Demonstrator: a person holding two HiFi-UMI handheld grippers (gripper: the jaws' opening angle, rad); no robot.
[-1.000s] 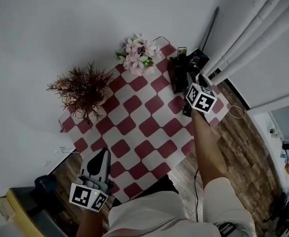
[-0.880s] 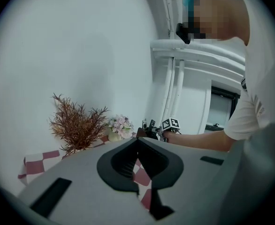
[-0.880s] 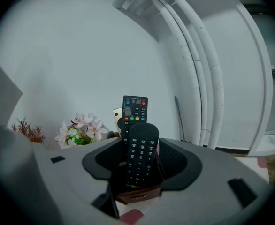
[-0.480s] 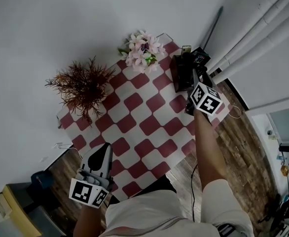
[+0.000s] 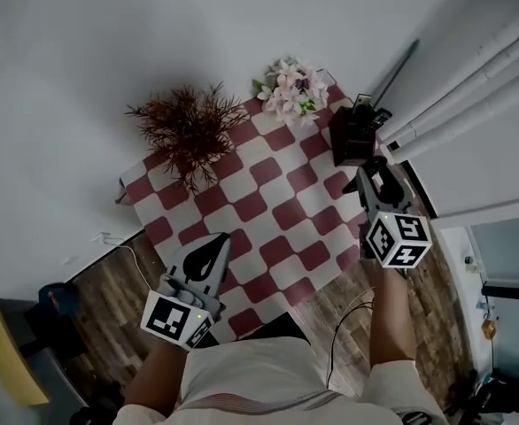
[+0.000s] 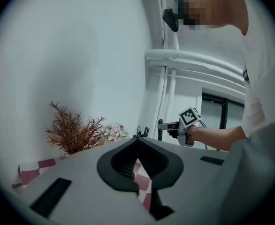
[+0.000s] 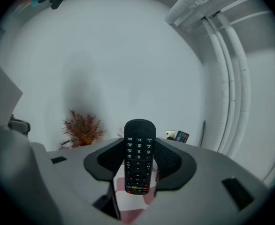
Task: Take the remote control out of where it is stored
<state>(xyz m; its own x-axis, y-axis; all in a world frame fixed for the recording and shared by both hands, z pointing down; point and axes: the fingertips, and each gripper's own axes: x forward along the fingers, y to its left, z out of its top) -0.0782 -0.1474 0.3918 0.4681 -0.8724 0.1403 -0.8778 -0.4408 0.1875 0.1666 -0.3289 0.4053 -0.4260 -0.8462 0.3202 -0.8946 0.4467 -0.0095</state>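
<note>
A black remote control [image 7: 138,156] stands upright between the pads of my right gripper [image 7: 139,145]. That gripper's jaws have just been closing and now press on it. In the head view my right gripper [image 5: 374,181] hovers just in front of the black holder [image 5: 352,138] at the table's far right corner. A second, smaller remote [image 7: 182,137] stays in that holder. My left gripper [image 5: 212,253] is shut and empty over the table's near edge. Its view shows my right gripper [image 6: 167,124] far off to the right.
A red and white checked cloth [image 5: 268,211] covers the small table. A dried reddish plant [image 5: 189,131] and pink flowers [image 5: 295,91] stand along its far side by the white wall. White pipes [image 5: 472,78] run just right of the holder. Wooden floor [image 5: 109,282] surrounds the table.
My right gripper has drawn back from the black holder toward me and risen, with the remote in its jaws. My left gripper has hardly moved. The head view has shifted.
</note>
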